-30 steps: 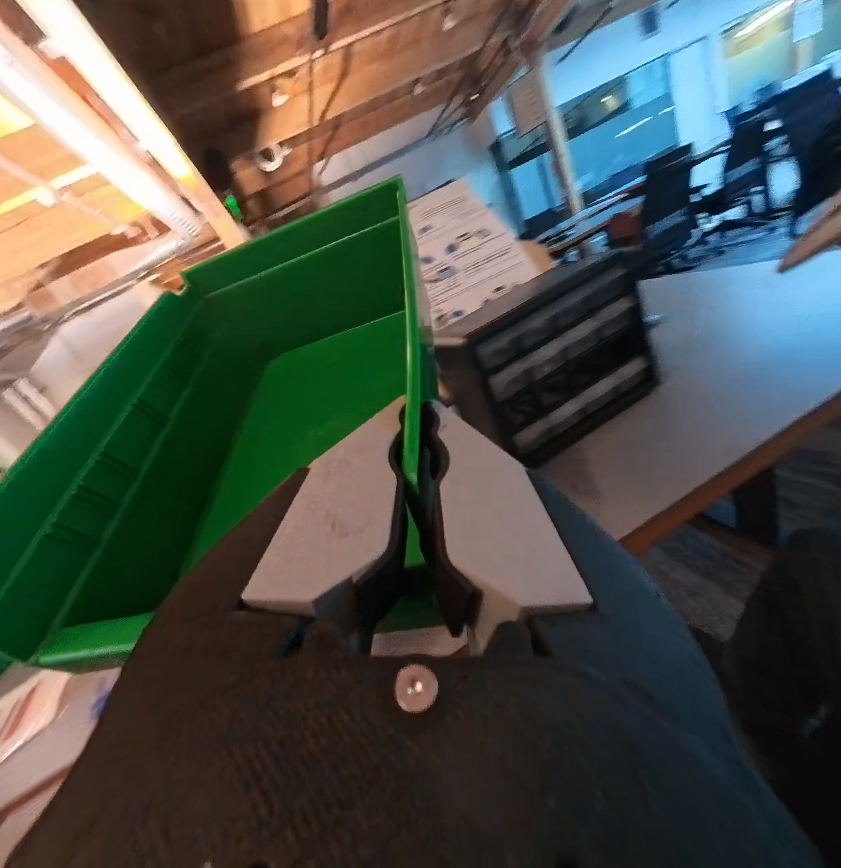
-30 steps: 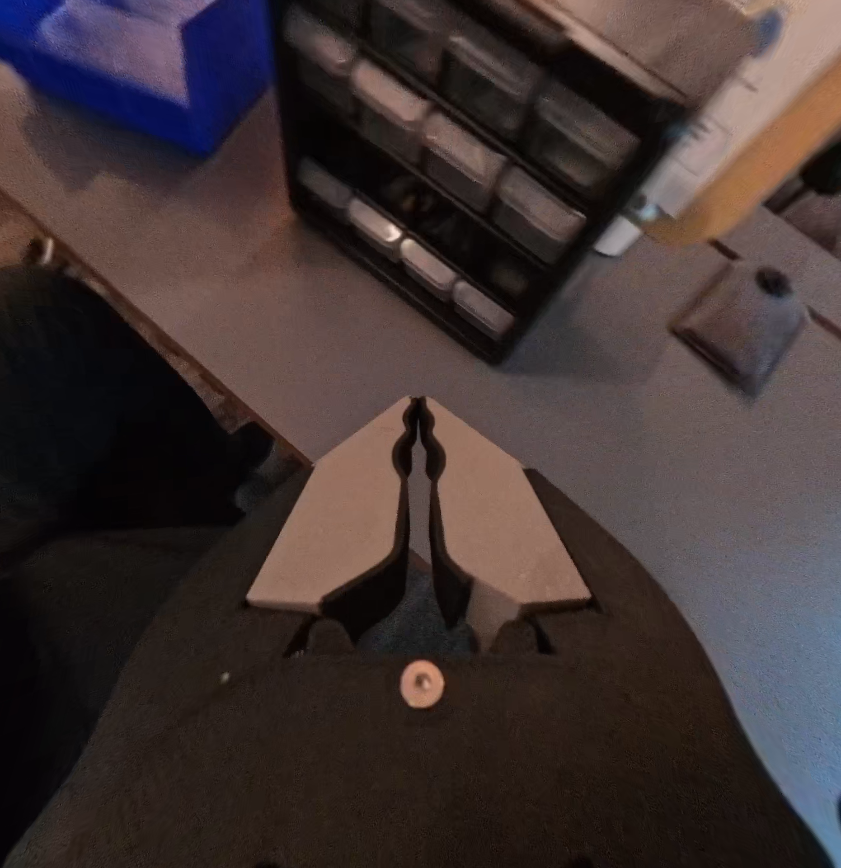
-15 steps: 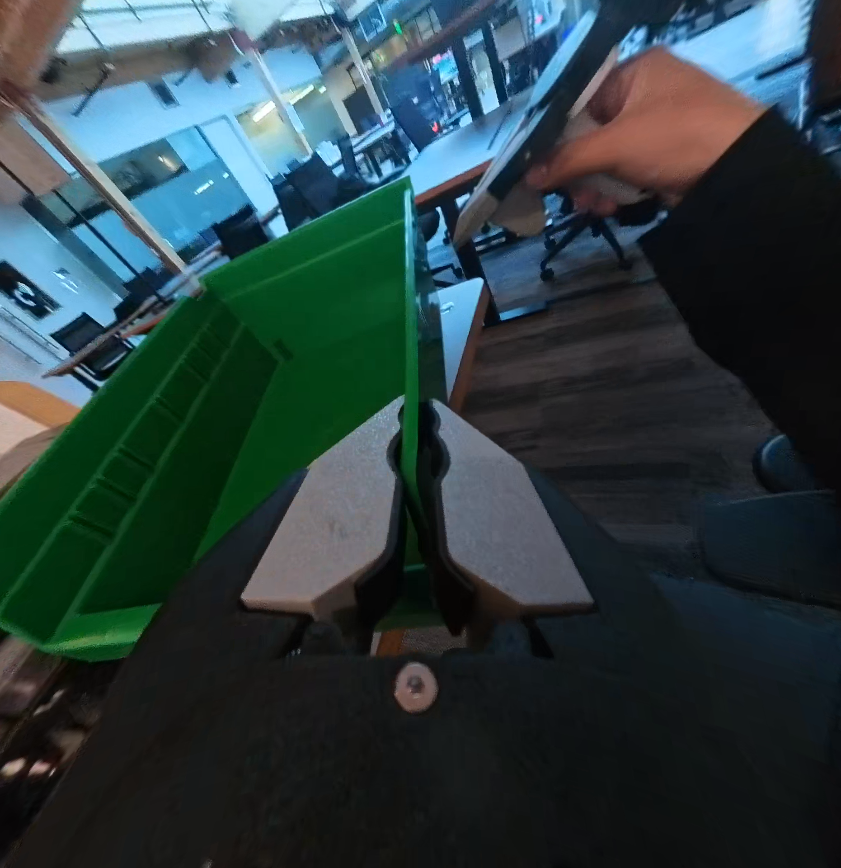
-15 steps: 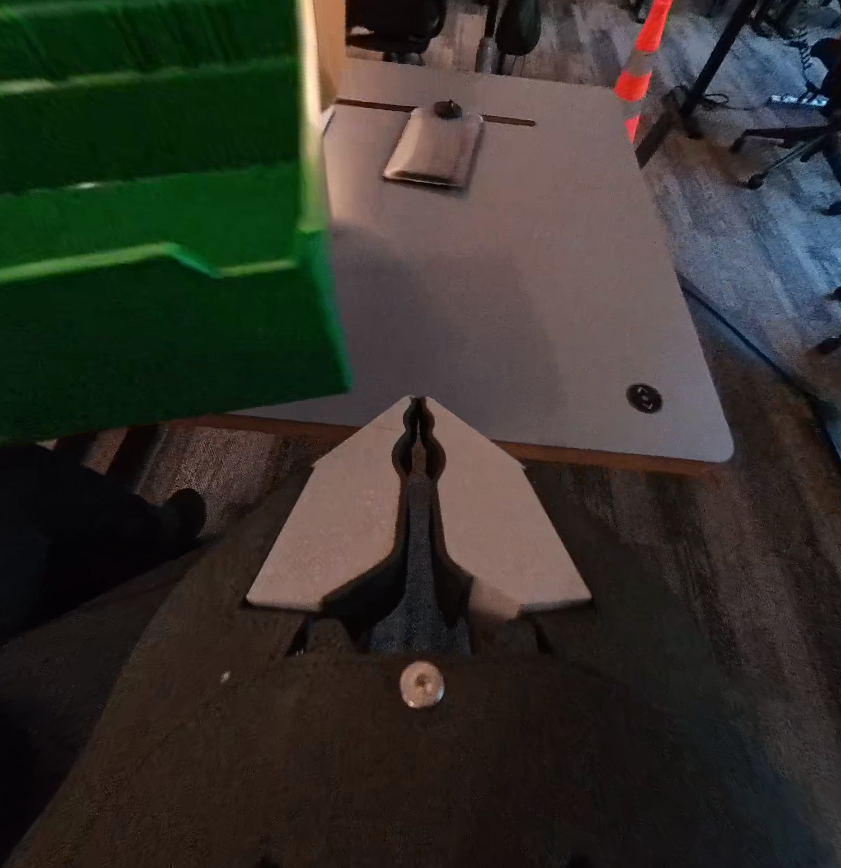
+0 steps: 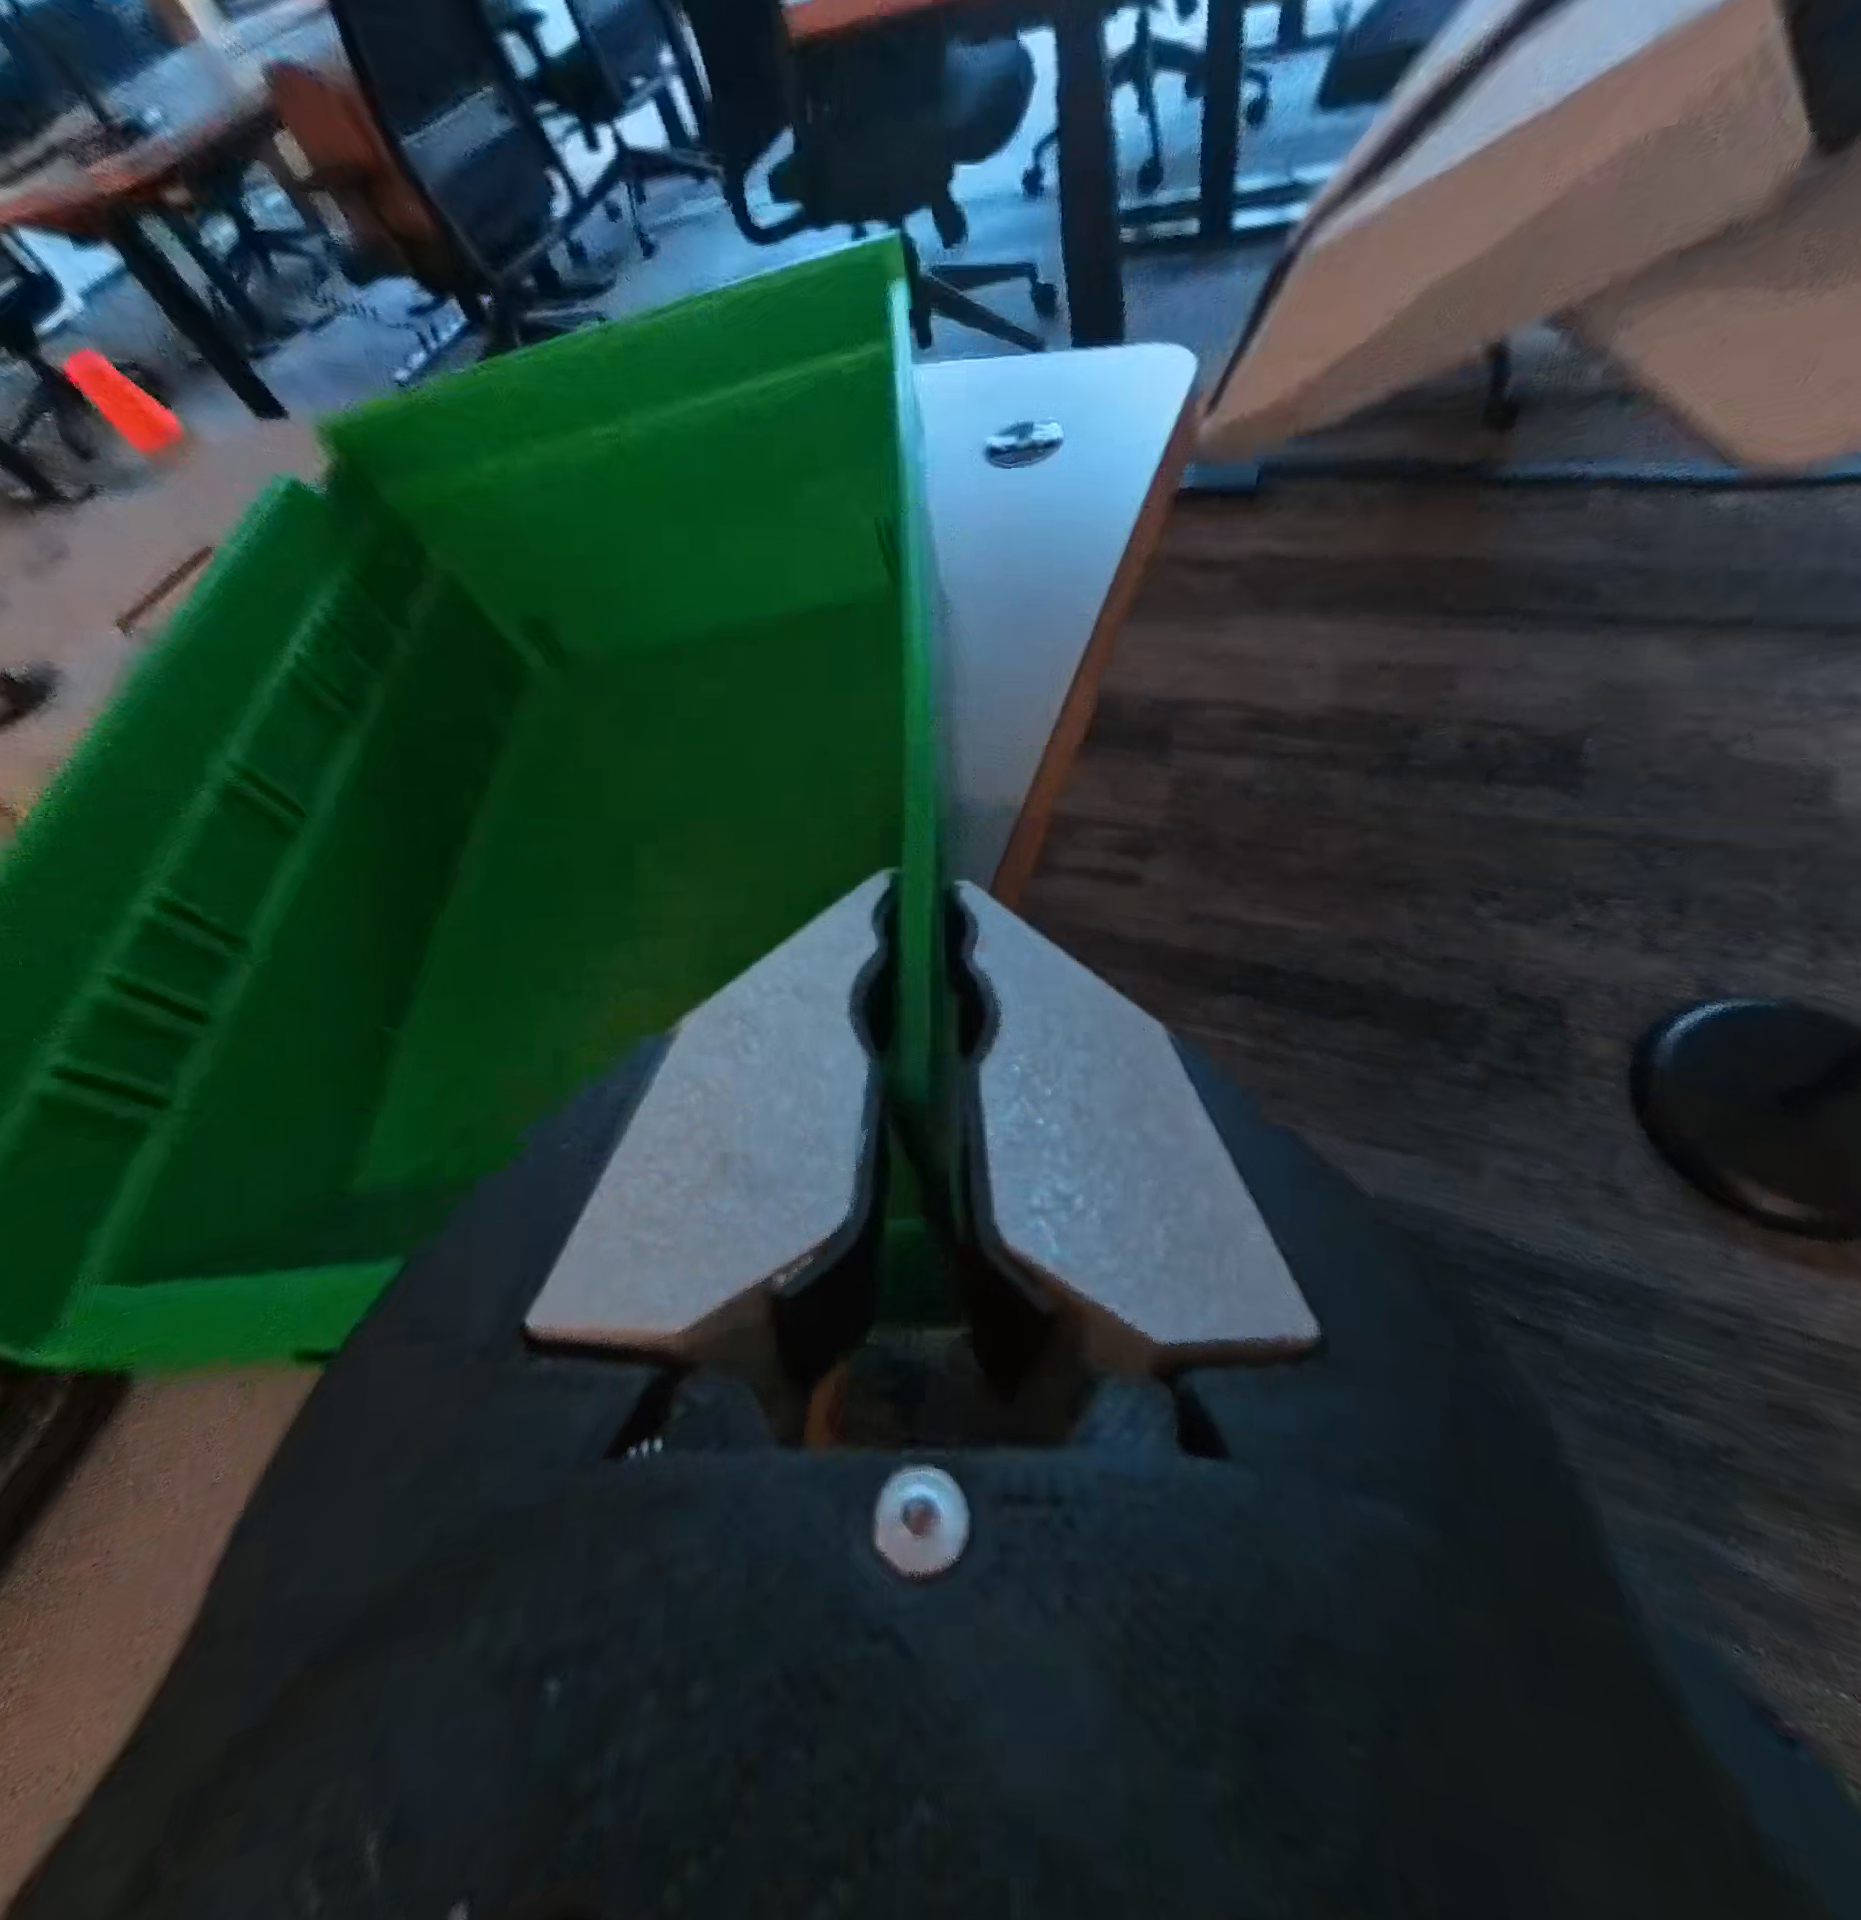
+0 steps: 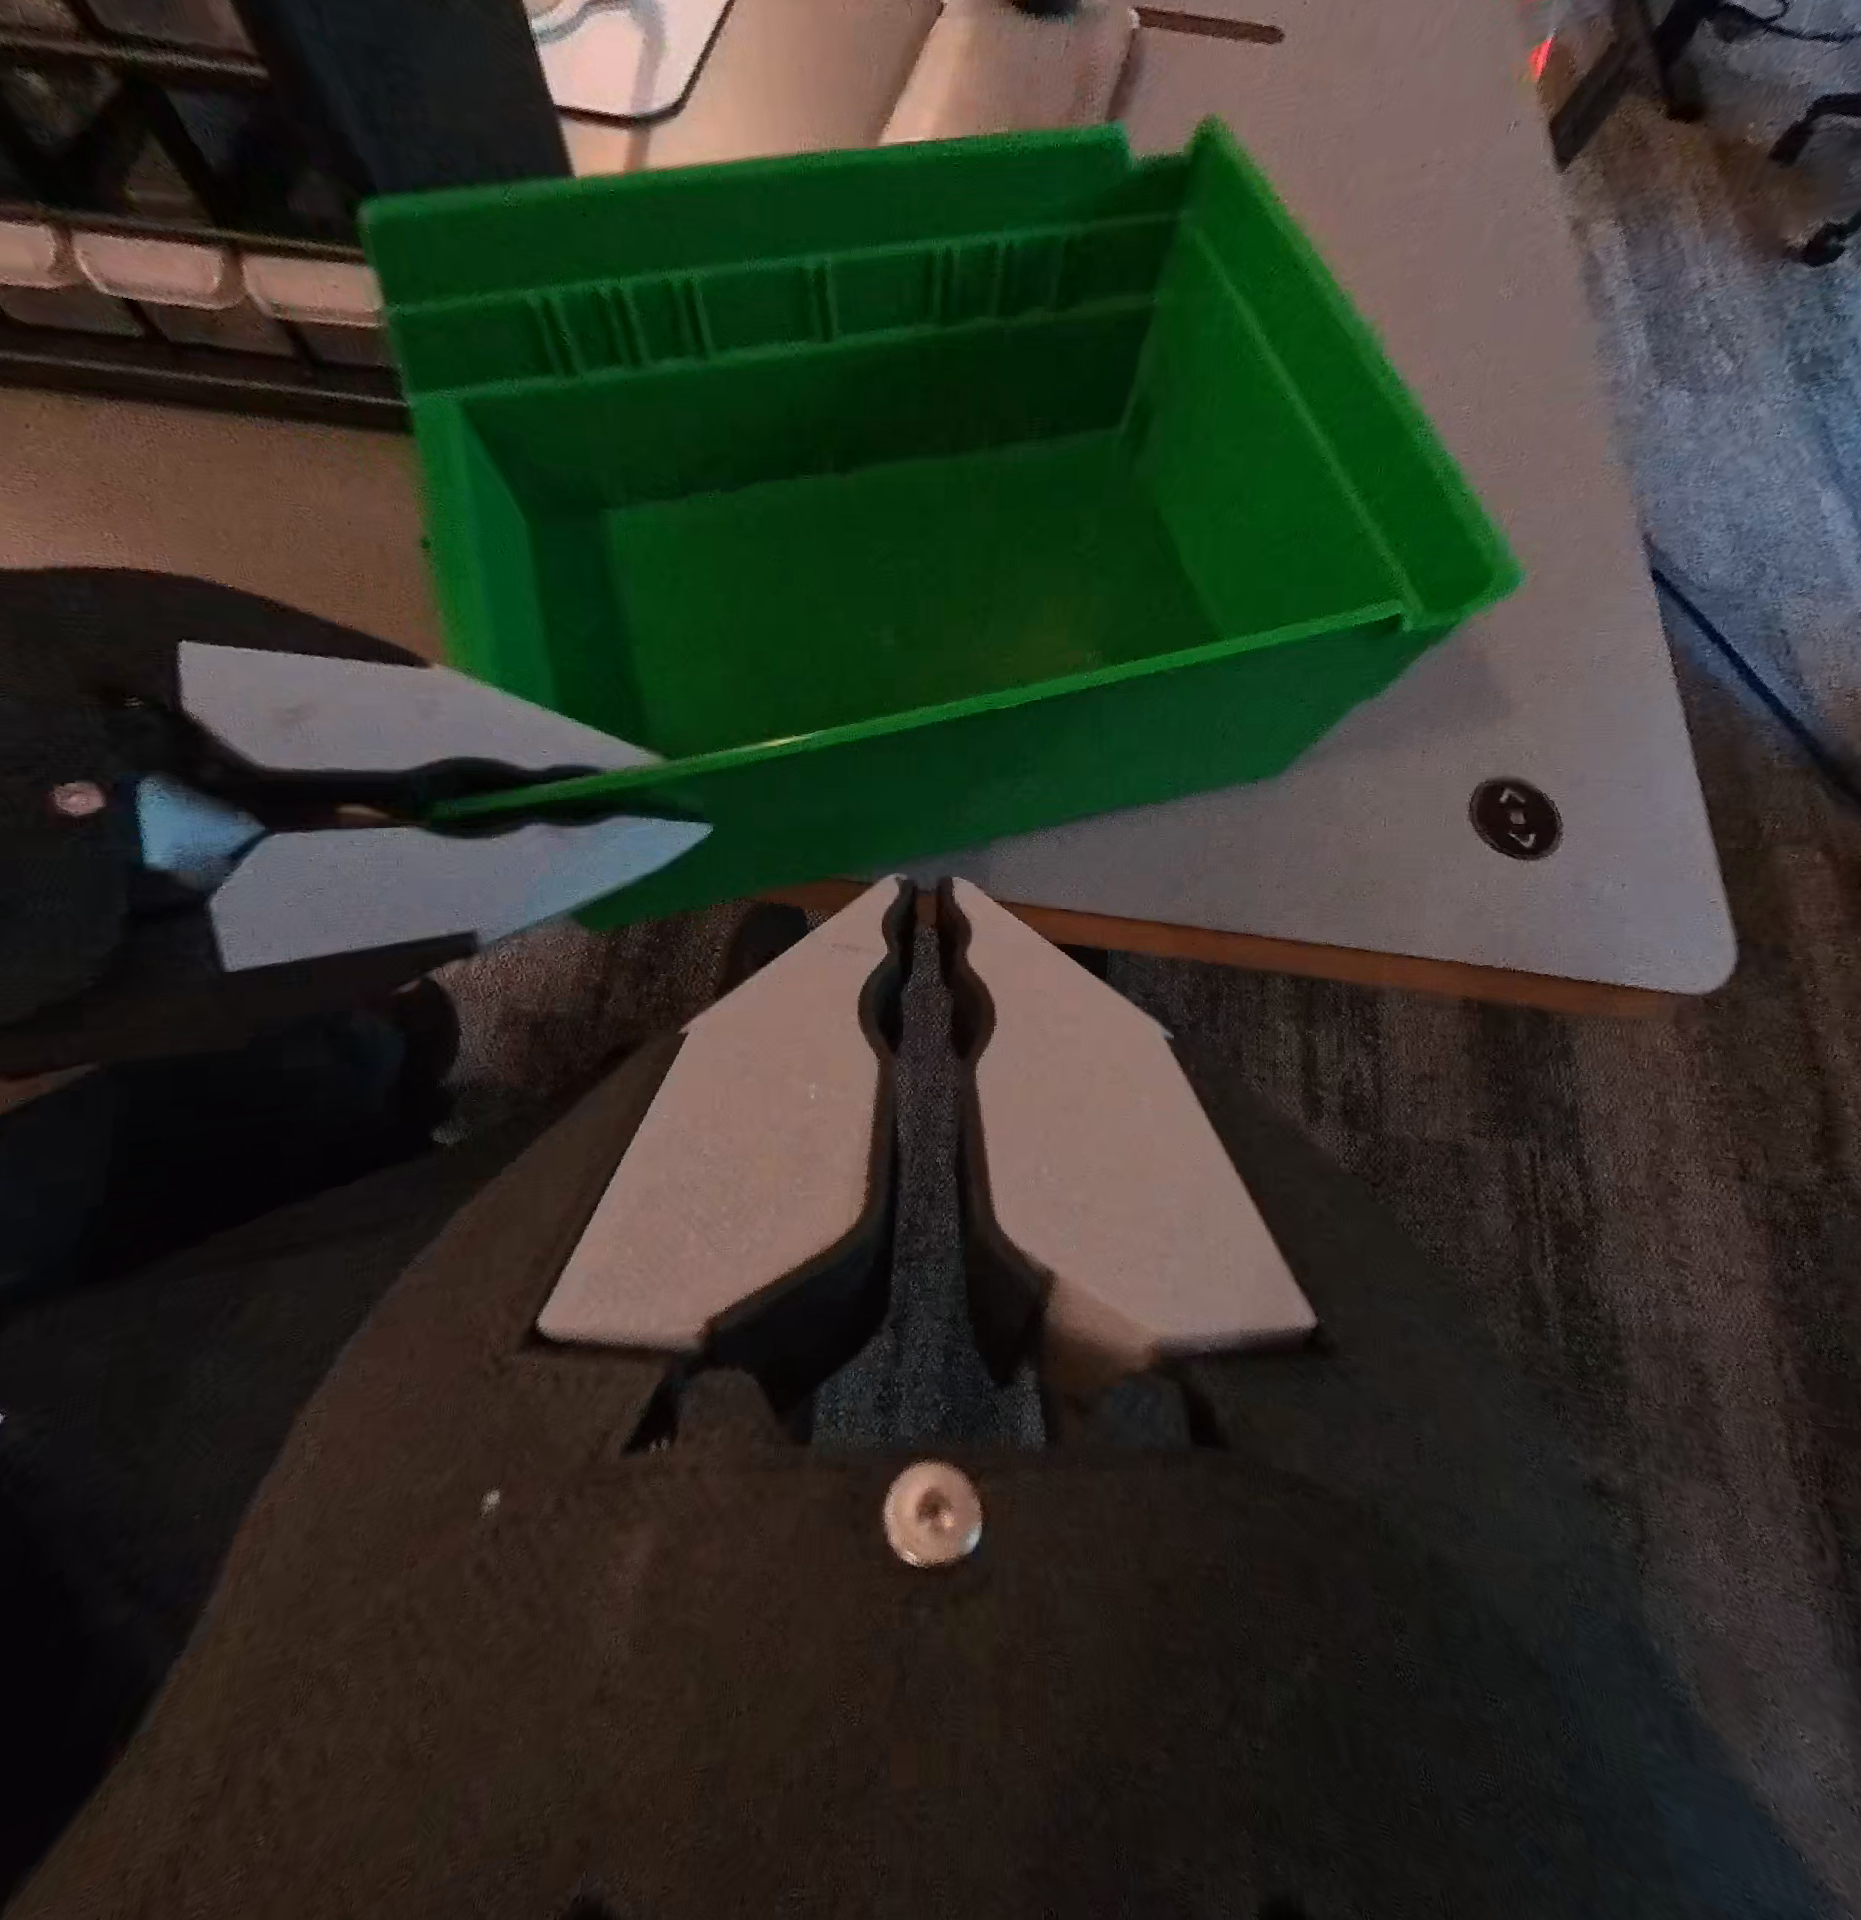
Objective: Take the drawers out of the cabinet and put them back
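The left tongs point(image 5: 921, 914) are clamped on the near side wall of the empty green drawer point(image 6: 905, 582), holding it over the near edge of the grey surface point(image 6: 1425, 862) (whether it touches the top I cannot tell). The right tongs point(image 6: 924, 888) hang just near of that edge over the wood floor point(image 6: 1425, 1195), closed to a sliver and holding nothing. A black cabinet point(image 6: 178, 281) with pale small drawers shows at far left.

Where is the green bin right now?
The green bin hangs over the grey table's near edge, its side wall pinched by the left gripper, left in the right wrist view.
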`<state>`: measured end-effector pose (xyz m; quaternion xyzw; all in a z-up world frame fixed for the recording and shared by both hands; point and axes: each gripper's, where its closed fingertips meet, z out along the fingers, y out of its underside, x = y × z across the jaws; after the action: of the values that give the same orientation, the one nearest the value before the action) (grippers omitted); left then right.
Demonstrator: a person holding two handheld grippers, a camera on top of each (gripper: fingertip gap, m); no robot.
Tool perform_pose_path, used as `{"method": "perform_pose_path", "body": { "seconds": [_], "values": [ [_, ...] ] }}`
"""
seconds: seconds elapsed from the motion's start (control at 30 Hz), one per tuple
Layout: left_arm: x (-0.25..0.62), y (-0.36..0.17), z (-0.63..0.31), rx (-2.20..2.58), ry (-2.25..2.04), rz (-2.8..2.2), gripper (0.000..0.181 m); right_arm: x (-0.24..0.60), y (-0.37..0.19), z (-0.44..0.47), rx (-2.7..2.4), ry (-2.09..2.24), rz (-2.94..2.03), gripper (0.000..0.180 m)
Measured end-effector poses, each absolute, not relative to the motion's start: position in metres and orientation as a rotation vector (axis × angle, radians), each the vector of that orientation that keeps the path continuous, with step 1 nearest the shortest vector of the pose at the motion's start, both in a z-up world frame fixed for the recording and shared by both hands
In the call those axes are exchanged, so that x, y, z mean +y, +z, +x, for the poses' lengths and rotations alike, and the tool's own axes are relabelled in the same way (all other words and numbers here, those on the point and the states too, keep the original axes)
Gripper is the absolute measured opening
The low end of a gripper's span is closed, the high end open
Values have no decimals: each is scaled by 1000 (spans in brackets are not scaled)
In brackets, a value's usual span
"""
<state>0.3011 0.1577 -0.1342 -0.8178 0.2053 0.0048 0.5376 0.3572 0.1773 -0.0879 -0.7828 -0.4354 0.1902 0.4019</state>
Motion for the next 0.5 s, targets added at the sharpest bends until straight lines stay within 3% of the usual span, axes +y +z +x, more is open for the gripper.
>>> {"method": "perform_pose_path", "body": {
  "seconds": [0.2,0.5],
  "values": [
    [79,-106,292,510,-88,-1861,50,158,-90,332,-1257,520,-1912,14],
    [-52,-133,162,356,-67,-1975,57,20,-99,242,-1928,858,-1518,32]
  ]
}}
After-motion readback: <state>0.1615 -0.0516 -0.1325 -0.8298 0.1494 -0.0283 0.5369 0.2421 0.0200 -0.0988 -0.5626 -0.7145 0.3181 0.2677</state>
